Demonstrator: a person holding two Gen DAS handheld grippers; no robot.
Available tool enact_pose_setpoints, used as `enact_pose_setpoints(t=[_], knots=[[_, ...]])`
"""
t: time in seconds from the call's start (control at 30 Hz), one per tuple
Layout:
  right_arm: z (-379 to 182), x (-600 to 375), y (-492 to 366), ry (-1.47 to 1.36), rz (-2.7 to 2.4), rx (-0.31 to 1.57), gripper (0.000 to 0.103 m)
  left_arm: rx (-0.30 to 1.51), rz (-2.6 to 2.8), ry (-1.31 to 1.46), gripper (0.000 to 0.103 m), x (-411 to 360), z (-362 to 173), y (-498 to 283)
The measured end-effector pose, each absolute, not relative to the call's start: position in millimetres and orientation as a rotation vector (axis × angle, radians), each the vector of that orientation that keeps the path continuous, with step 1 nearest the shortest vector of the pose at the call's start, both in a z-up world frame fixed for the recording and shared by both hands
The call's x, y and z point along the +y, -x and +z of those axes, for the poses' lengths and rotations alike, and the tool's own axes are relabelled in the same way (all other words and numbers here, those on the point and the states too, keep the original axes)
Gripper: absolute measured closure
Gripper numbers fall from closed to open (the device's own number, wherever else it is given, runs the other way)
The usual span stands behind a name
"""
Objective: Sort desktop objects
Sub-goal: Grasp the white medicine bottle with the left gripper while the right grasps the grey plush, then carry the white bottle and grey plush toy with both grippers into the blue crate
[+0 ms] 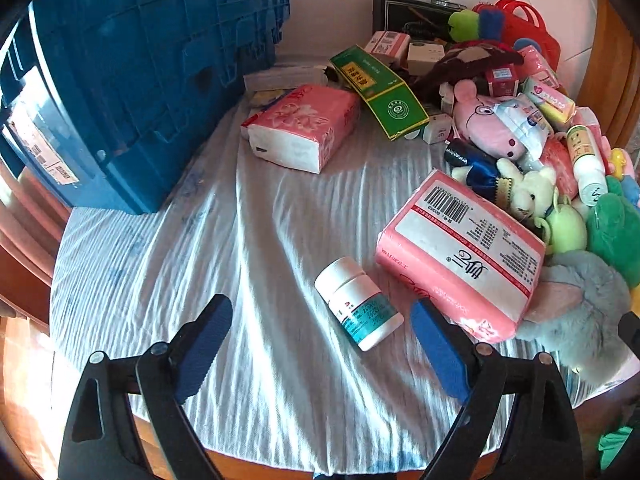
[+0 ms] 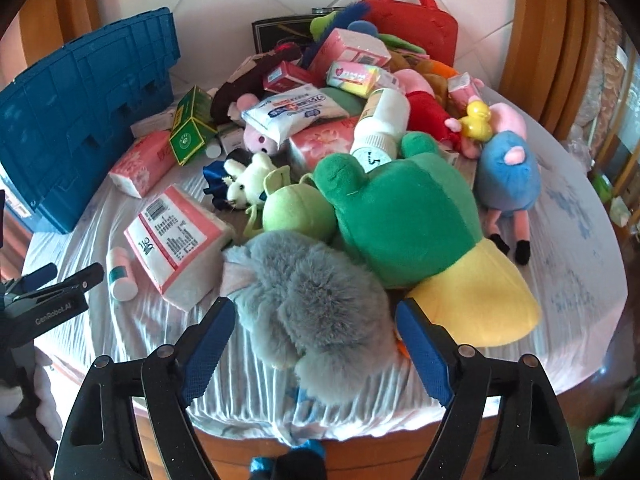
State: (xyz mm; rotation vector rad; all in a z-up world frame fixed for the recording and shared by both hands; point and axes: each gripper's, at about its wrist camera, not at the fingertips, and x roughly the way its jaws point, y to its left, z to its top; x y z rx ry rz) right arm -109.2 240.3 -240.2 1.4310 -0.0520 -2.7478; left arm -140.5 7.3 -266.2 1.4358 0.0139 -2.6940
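Observation:
A white pill bottle (image 1: 358, 304) with a teal label lies on its side on the striped cloth. My left gripper (image 1: 322, 307) hangs open just in front of it, the bottle lying off-centre toward the right finger and untouched. A pink tissue pack (image 1: 460, 256) lies just right of the bottle. In the right wrist view a grey furry plush (image 2: 316, 308) lies between the fingers of my open right gripper (image 2: 315, 306), and the pads stand clear of its sides. Behind the plush lies a green and yellow plush (image 2: 412, 224). The left gripper (image 2: 52, 280) shows at that view's left edge.
A blue plastic crate (image 1: 132, 92) stands at the table's back left. A heap of plush toys, boxes, tissue packs and a red bag (image 2: 416, 24) fills the back and right. Another pink tissue pack (image 1: 304, 128) and a green box (image 1: 380, 88) lie mid-table. The table's wooden front edge (image 2: 360, 444) is close.

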Motion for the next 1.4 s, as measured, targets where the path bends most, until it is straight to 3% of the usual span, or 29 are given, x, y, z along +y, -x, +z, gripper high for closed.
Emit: enact_pose_setpoints(t=[0.03, 0.2, 0.27, 0.3, 0.33, 0.37, 0.47, 0.53, 0.57, 0.67, 0.7, 0.73, 0.83, 1.03, 1.4], knots=[[-245.3, 239.4, 113.6, -1.442, -2.730, -0.047, 0.018, 0.018, -2.682, -1.456, 0.011, 9.5, -272.6, 146.8], [-267.7, 231.4, 129.2, -1.478, -2.672, 0.013, 0.018, 0.070, -2.636, -1.596, 0.042, 13.9, -306.7, 164.6], [-278.6, 230.3, 135.0, -1.508, -2.656, 0.019, 0.019, 0.116, -2.650, -1.594, 0.048, 11.1, -311.6, 161.9], [-282.1, 229.7, 136.6, -1.519, -2.641, 0.014, 0.026, 0.111, -2.654, -1.588, 0.054, 9.6, -311.8, 160.4], [-284.2, 229.2, 137.4, -1.522, -2.623, 0.001, 0.042, 0.106, -2.665, -1.586, 0.057, 8.0, -311.4, 159.0], [-285.3, 228.1, 137.4, -1.517, -2.594, -0.020, 0.046, 0.101, -2.672, -1.587, 0.064, 6.5, -311.1, 158.4], [-291.4, 221.9, 143.2, -1.516, -2.573, 0.012, 0.042, 0.104, -2.675, -1.579, 0.065, 3.1, -311.9, 160.1], [-301.2, 221.8, 150.5, -1.535, -2.567, 0.008, 0.025, 0.105, -2.678, -1.566, 0.065, 3.2, -312.6, 161.5], [-304.4, 221.5, 152.6, -1.533, -2.579, 0.020, 0.021, 0.100, -2.681, -1.559, 0.065, 4.0, -312.9, 161.5], [-310.0, 218.3, 154.9, -1.525, -2.600, 0.071, 0.018, 0.062, -2.695, -1.534, 0.065, 8.0, -313.7, 158.0], [-311.3, 216.4, 154.8, -1.525, -2.596, 0.096, 0.026, 0.057, -2.703, -1.534, 0.069, 8.7, -313.9, 156.1], [-312.0, 214.1, 154.0, -1.524, -2.599, 0.126, 0.040, 0.068, -2.714, -1.542, 0.069, 8.8, -313.9, 154.3], [-307.4, 214.4, 150.6, -1.506, -2.585, 0.090, 0.062, 0.040, -2.716, -1.530, 0.069, 10.1, -313.2, 146.2], [-273.6, 215.6, 141.7, -1.375, -2.600, 0.009, 0.066, -0.041, -2.791, -1.385, 0.069, 13.4, -263.5, 143.7], [-179.5, 208.9, 144.6, -1.085, -2.711, 0.035, 0.066, -0.024, -2.943, -1.156, 0.069, 34.2, -175.4, 146.5]])
